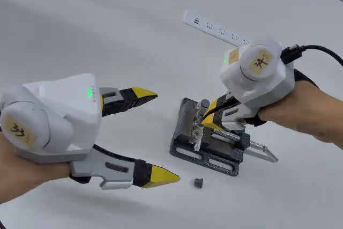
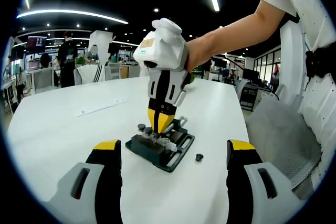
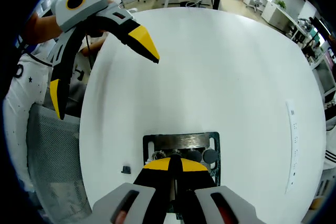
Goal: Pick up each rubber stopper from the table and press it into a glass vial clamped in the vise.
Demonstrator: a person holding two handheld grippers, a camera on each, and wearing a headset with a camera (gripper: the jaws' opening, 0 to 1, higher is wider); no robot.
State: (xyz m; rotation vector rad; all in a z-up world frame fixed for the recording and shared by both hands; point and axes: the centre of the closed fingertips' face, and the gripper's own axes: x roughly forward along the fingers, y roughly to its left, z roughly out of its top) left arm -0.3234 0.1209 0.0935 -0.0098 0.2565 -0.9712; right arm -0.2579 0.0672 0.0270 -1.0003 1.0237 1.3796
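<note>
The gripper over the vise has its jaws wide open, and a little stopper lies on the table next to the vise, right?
Not quite. The right gripper over the vise has its jaws closed together, not wide open; the right gripper view shows it. A little stopper does lie on the table next to the vise.

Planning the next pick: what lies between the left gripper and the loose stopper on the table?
Nothing. In the head view, the stretch from the left gripper to the loose stopper is bare white table. The vise stands beside it.
</note>
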